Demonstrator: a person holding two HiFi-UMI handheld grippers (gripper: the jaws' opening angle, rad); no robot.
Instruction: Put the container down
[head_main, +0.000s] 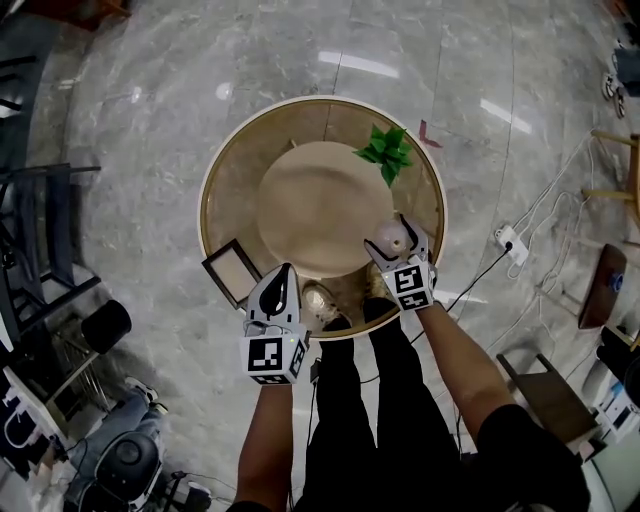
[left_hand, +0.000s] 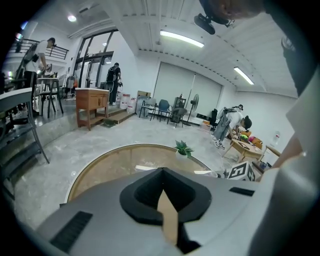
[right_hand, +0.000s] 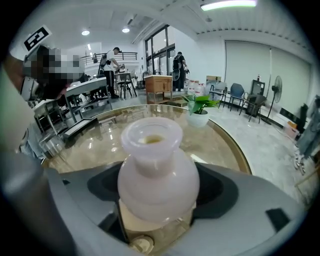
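Observation:
The container (head_main: 391, 238) (right_hand: 157, 170) is a pale, milky vase with a round belly and a wide lip. My right gripper (head_main: 397, 250) (right_hand: 157, 202) is shut on its belly and holds it upright over the front right part of the round glass table (head_main: 215, 180) (right_hand: 220, 142). Whether its base touches the glass is hidden. My left gripper (head_main: 283, 272) (left_hand: 162, 175) is shut with nothing in it, at the table's front edge, left of the container.
A small green potted plant (head_main: 386, 152) (right_hand: 200, 107) (left_hand: 182, 147) stands at the table's far right. A dark picture frame (head_main: 232, 270) and a small glass object (head_main: 318, 298) lie near the front edge. Chairs stand left; a power strip (head_main: 510, 240) and cables lie on the floor at the right.

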